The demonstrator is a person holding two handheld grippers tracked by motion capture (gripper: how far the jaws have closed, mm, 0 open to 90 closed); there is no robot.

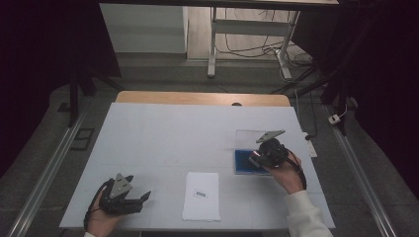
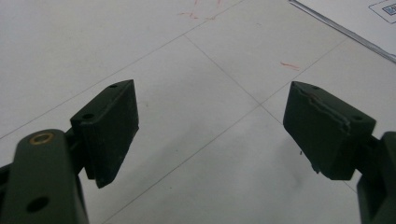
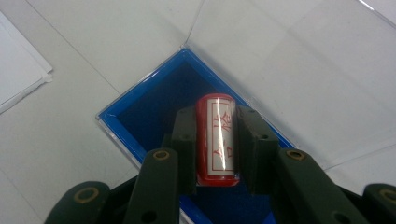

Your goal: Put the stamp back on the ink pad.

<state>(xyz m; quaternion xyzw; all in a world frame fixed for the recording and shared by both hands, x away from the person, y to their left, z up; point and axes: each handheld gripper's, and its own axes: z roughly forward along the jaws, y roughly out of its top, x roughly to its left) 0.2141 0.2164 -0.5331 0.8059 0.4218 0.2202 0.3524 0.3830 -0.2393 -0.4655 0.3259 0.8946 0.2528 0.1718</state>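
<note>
A red stamp with a white label bearing red characters (image 3: pixel 216 140) is clamped between the jaws of my right gripper (image 3: pixel 215 122), just above the blue-lined box (image 3: pixel 154 105). The box's clear lid (image 3: pixel 299 70) lies open flat beside it. In the high view the right gripper (image 1: pixel 261 157) hovers over the blue box (image 1: pixel 243 160) at the table's right. My left gripper (image 1: pixel 141 196) rests near the front left edge, and its jaws (image 2: pixel 210 126) stand wide apart over bare table with nothing between them.
A white sheet with a small printed label (image 1: pixel 201 195) lies at the front middle of the white table (image 1: pixel 163 133). Its corner (image 2: pixel 369 23) lies beyond the left gripper's jaws. Faint red marks (image 2: pixel 289 65) dot the table. Desk legs and cables stand beyond the far edge.
</note>
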